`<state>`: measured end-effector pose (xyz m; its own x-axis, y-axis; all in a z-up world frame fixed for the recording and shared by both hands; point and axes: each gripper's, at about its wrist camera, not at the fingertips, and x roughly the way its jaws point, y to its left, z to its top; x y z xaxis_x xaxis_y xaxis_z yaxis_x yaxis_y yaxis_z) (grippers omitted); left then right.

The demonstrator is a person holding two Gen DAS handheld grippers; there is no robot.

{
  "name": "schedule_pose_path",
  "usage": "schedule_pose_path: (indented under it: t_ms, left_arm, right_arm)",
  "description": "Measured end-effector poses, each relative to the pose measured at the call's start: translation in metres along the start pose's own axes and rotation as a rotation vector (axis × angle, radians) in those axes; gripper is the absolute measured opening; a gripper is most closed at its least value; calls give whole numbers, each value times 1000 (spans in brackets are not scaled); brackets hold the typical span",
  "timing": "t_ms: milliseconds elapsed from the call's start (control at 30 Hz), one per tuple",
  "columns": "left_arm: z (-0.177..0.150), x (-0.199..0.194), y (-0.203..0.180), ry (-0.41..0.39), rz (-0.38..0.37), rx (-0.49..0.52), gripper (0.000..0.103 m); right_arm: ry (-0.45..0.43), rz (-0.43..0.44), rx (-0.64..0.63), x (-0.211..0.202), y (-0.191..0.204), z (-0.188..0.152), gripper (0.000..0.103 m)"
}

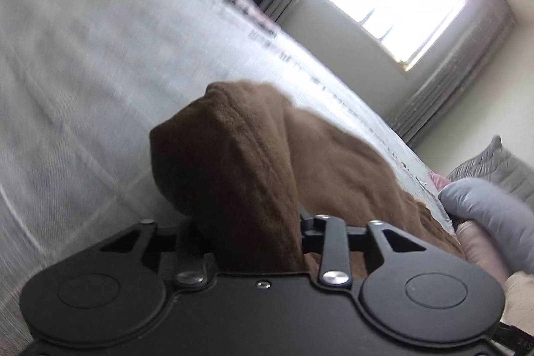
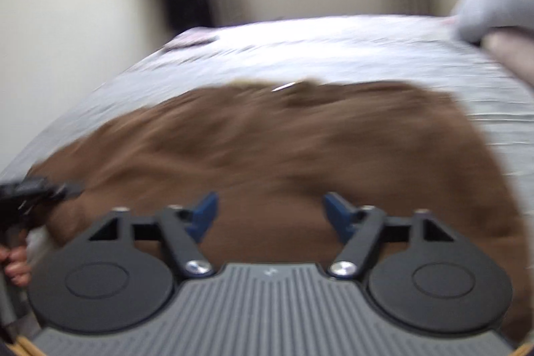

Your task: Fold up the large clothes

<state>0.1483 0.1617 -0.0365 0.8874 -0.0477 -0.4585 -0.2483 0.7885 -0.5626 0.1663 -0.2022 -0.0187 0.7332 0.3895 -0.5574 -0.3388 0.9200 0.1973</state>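
Left gripper [image 1: 247, 222] is pinching the brown garment [image 2: 283, 149] on the bed [image 2: 333, 55]; right gripper [image 2: 268, 216] is hovering open above it.

No readable text, label, brand name, number or sign can be made out in either wrist view. A small pale mark is stamped on the ribbed grey housing [image 2: 270, 272] of the right tool, but it is too small and blurred to be read. Faint markings at the lower right edge of the left view cannot be deciphered either.
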Motion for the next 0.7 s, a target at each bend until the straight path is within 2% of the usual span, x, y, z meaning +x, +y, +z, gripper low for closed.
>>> schedule_pose_path:
  t_ms: [67,100,167,233,400,467,500,567,700]
  left_arm:
    - [4,-4,-15,-40,-21,51,30]
    - [6,-6,-23,-56,-36,78,29]
    - [10,-11,-42,-78,-87,133,28]
    - [13,-20,-58,-110,-142,215,27]
    - [2,-30,-135,-147,-318,383,27]
    - [-10,-32,-163,-132,-387,457,27]
    - [-18,-30,-177,-122,-419,496,27]
    - [-37,-26,-200,-90,-477,579,27]
    - [-96,-12,-230,25,-564,755,27]
  right_arm:
    - [53,110,-11,18,18,-5,35]
    - [79,127,-18,27,24,-8,35]
    - [137,105,-31,45,30,-12,35]
    - [152,129,30,49,23,-9,34]
    - [160,246,216,34,-15,-1,32]
    - [119,294,314,15,-40,3,37]
    - [88,288,344,3,-53,6,42]
    - [20,233,374,-23,-82,10,62]
    - [-66,125,479,-72,-145,6,66]
